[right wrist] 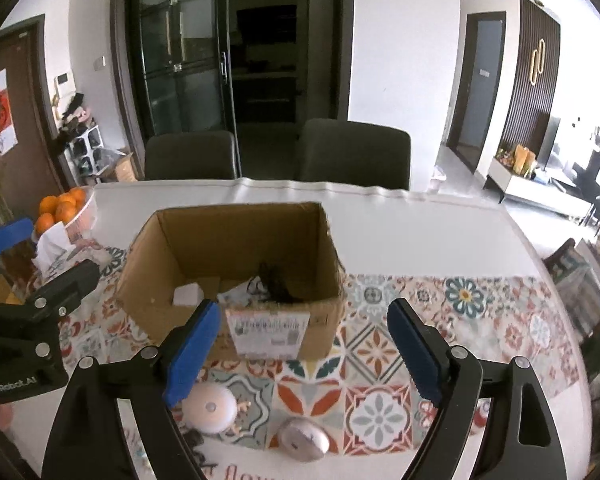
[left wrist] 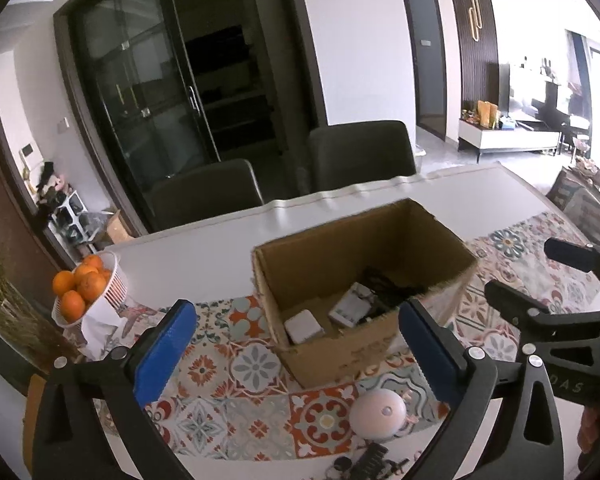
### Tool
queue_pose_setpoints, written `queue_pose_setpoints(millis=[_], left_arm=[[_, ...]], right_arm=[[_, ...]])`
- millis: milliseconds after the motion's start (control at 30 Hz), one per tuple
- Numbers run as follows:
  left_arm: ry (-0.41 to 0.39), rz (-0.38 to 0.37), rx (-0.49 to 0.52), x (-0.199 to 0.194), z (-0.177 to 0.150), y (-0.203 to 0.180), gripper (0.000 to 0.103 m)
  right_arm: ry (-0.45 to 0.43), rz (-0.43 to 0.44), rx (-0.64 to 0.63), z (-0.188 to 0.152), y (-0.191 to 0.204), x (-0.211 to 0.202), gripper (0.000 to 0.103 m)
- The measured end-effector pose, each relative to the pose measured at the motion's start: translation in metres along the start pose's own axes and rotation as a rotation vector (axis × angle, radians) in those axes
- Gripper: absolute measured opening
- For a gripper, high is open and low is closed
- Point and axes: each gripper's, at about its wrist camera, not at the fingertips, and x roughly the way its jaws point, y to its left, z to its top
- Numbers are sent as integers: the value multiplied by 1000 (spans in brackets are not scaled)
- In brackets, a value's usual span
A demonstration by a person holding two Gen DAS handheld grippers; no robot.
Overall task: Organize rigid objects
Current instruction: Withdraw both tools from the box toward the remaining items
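Note:
An open cardboard box (left wrist: 364,280) (right wrist: 236,264) stands on the patterned tablecloth and holds a white block (left wrist: 303,326) (right wrist: 188,294), a small white packet (left wrist: 352,304) and a tangle of black cable (left wrist: 388,284) (right wrist: 276,284). A round white puck-shaped device (left wrist: 378,414) (right wrist: 210,403) lies in front of the box. A grey-white computer mouse (right wrist: 303,440) lies to its right. My left gripper (left wrist: 296,344) is open and empty above the near cloth. My right gripper (right wrist: 304,344) is open and empty, its fingers either side of the box front.
A white basket of oranges (left wrist: 88,288) (right wrist: 66,208) and a tissue pack (left wrist: 100,328) sit at the left. Small dark items (left wrist: 364,464) lie at the near edge. Two dark chairs (left wrist: 360,156) stand behind the white table (left wrist: 220,236). Dry stems (left wrist: 8,292) are far left.

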Motion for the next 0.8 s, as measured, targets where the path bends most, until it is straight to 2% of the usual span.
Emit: queue_pose_setpoints(millis=[167, 467, 800], left_arm=[[15, 3, 15, -1, -15, -11, 103], [98, -56, 4, 10, -48, -24, 103], [154, -80, 37, 26, -78, -38, 103]], right_arm=[[4, 0, 18, -22, -5, -4, 85], [28, 20, 30, -60, -11, 2, 86], [103, 54, 48, -94, -11, 22, 85]])
